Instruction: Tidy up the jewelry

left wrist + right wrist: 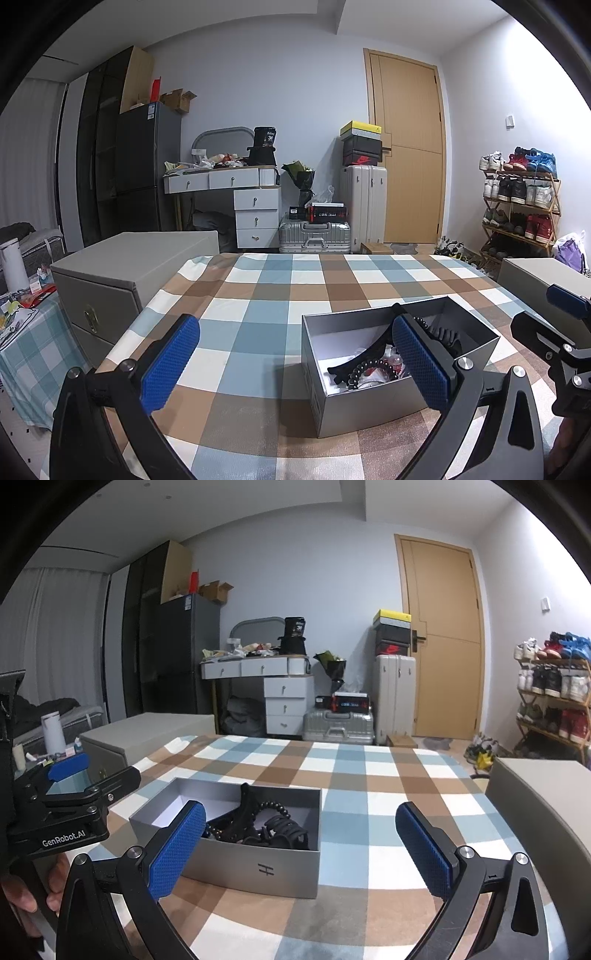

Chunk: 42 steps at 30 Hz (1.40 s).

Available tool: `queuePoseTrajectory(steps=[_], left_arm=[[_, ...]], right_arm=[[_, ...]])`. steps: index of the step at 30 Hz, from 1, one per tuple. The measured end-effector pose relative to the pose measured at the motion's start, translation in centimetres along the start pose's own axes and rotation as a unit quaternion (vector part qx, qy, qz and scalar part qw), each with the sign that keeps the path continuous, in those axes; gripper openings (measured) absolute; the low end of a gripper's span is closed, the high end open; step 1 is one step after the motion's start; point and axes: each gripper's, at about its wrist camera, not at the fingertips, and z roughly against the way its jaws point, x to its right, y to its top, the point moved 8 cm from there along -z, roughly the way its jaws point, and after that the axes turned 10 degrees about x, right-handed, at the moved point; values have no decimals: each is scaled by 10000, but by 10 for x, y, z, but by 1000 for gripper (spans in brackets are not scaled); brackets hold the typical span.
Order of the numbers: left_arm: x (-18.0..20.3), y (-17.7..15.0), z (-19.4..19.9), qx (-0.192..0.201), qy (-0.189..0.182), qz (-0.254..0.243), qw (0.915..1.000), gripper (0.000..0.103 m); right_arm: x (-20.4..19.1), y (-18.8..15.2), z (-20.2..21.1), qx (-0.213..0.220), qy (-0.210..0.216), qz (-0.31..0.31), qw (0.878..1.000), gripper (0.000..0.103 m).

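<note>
On the checked tablecloth [369,775] of the counter: one open grey box [255,867], lid not in view. Inside it, heaped together: one black claw hair clip [284,830], one long black toothed clip [354,363], one dark beaded bracelet [373,367], a second strand of dark beads [273,806], plus small red and clear bits [391,363], too small to count. All jewelry seen lies in the box; none seen on the cloth.

Left gripper [295,365] held just left of the box, fingers spread wide, nothing between them. Right gripper [301,849] held just right of the box, fingers likewise released and empty.

Stage not settled by this view: fits either pieces waiting to be sorted out of the box or pieces already gathered into it.

If lifting from the heap: take one piece at a time, pinch a bracelet across its beads rather than on a clip beneath, lift slowly, watch for strands snagged on clip teeth, steady the box wall with the other gripper.

Flanking the counter: two large grey storage boxes [122,280], one each side.
</note>
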Motion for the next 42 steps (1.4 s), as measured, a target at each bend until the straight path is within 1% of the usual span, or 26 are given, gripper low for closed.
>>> queuePoseTrajectory(steps=[22,28,42], left_arm=[[0,-1,-1,-1,1,4,10000,102],[7,-2,0,-13,-84,-14,10000,102],[7,-1,1,-14,-66,-6,10000,102]], right_arm=[[0,1,-1,-5,1,-6,10000,103],[0,1,0,-5,0,-7,10000,103],[0,1,0,-5,-1,-8,10000,103]])
